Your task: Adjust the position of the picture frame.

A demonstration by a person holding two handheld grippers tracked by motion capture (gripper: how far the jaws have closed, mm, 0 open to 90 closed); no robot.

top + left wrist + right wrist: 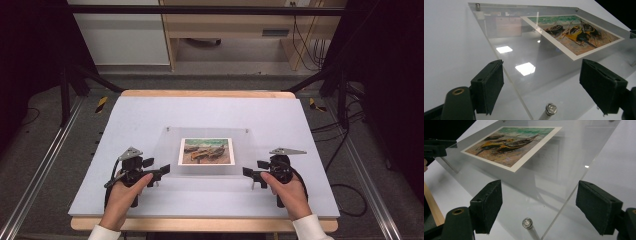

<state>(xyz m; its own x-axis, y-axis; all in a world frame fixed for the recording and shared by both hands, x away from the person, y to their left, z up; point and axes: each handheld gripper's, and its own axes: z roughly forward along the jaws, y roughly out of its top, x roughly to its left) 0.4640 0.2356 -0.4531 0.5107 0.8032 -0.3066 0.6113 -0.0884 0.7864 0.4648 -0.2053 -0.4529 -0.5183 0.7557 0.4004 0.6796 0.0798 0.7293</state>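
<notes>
Jaws of the left gripper [161, 171] stand apart at the lower left of the high view, straddling a near corner of the clear acrylic frame [165, 155], probably to lift it level. Mid-frame on the white table [125, 115] lies the frame, boat picture [206, 151] inside; at lower right the right gripper [248, 172] gapes at the opposite corner.

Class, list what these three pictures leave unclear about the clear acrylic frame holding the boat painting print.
- High view: near metal standoff screws too small; the tools crowd them.
- Left gripper view: the clear acrylic frame is cut off at the right edge.
- Right gripper view: the boat painting print blurs; far corners are cut off at the top edge.
</notes>
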